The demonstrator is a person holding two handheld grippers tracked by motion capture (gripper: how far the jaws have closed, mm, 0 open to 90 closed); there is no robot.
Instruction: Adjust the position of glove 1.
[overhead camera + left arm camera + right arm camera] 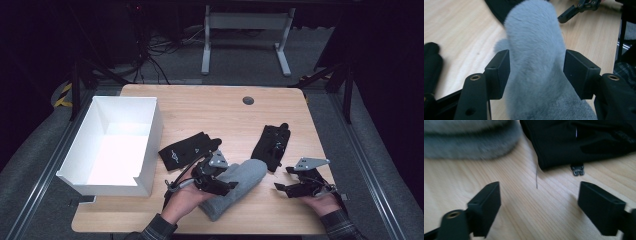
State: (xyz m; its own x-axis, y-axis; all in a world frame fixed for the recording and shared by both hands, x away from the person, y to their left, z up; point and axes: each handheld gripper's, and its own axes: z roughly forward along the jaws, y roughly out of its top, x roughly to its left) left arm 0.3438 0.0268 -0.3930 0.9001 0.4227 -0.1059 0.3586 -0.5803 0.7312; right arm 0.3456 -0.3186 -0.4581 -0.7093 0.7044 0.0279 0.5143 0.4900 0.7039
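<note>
**Grey mitten lies lengthwise between my left jaws, not yet pinched**

Nearest to me, my left gripper (216,181) sits over the cuff half of the grey mitten (240,182). In the left gripper view the mitten (536,62) runs straight out between the two black pads, its long axis in line with the jaws, and I can see a sliver of gap on each side: the jaws stand apart around the fleece and do not press it. So I read the left one as open, with the mitten between its pads but loose on the table (200,107).

My right gripper (295,187) rests just beside the mitten's rounded tip, low over bare wood. Its jaws are spread, with nothing between them; in the right gripper view the mitten's edge (471,142) lies ahead and to one side, and a black glove (579,142) ahead on the other.

From above, the mitten lies on a diagonal, cuff toward me, tip pointing away toward the right-hand black glove (271,145). The left hand is plainly nearer to it. A second black glove (187,150) lies just beyond the left gripper, and farther left stands the white box (145,145), well apart. I judge that any carry to that box would swing leftward across that glove.
</note>
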